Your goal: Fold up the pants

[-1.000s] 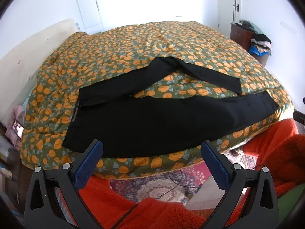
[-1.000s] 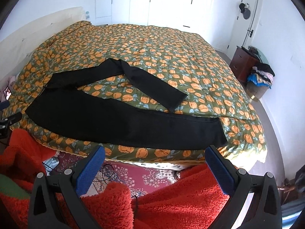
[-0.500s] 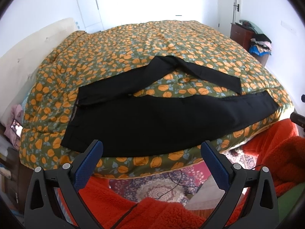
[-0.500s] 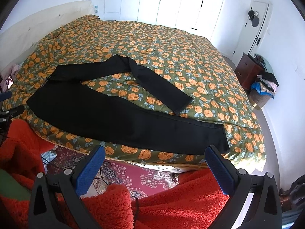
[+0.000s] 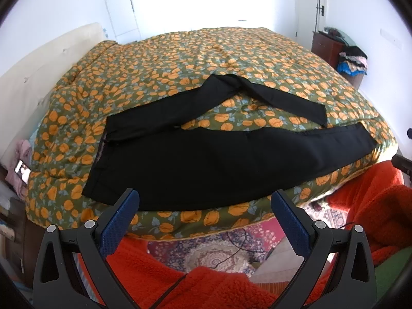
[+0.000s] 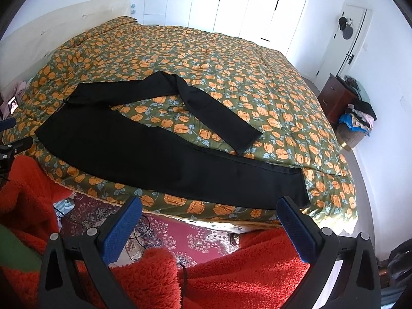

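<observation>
Black pants (image 5: 219,164) lie flat on the bed (image 5: 206,59), which carries a green quilt printed with orange fruit. Taking the bed's near edge as reference: one leg runs straight along that edge, its hem reaching the bed's right corner (image 6: 296,188). The other leg angles away from the edge toward mid-bed, then bends back on itself, its hem (image 6: 247,141) resting on the quilt just beyond the straight leg. Waistband end sits toward the headboard side of the bed (image 5: 100,154).

Left gripper (image 5: 204,206): fingers spread wide, nothing between them, held off the bed's near edge, clear of the fabric. Blue pads visible (image 5: 118,221).

Right gripper (image 6: 209,211): fingers likewise spread and empty, off the near edge, close to the straight leg's hem but not touching it.

Red fleece sleeves (image 6: 244,278) in the foreground below both grippers. Patterned rug (image 6: 185,234) on the floor beside the bed. Wooden nightstand (image 6: 334,97) beyond the bed's far right side.
</observation>
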Demonstrator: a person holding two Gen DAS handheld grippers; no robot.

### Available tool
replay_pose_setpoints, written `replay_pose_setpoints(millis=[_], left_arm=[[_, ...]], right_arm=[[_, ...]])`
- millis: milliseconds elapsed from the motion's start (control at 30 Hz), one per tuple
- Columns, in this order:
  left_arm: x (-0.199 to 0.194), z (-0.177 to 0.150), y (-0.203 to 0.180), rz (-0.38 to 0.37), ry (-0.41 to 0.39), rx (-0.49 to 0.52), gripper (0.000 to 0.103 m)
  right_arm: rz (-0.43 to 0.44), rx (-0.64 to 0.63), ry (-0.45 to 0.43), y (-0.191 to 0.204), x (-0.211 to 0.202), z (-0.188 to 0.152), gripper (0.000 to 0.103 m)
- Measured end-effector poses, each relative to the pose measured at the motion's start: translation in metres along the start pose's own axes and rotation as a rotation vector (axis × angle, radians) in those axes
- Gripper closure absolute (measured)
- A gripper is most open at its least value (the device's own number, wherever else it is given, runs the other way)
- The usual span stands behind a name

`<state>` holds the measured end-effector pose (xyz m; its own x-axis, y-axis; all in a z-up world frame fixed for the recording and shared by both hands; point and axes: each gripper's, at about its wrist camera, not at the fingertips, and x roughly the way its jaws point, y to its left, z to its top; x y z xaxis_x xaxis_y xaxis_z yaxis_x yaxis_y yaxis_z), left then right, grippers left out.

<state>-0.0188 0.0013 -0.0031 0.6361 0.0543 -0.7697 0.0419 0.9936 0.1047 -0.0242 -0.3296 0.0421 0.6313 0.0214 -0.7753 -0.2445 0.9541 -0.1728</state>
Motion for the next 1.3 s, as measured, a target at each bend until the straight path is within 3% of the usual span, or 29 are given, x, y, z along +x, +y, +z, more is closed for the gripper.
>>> replay_pose_setpoints(millis=[1300], left_arm=[[-0.0011, -0.0020, -0.0047, 0.006, 0.004, 0.011, 0.001]], right_arm=[[0.016, 0.029, -0.001, -0.0005, 0.0055, -0.0082, 0.000]])
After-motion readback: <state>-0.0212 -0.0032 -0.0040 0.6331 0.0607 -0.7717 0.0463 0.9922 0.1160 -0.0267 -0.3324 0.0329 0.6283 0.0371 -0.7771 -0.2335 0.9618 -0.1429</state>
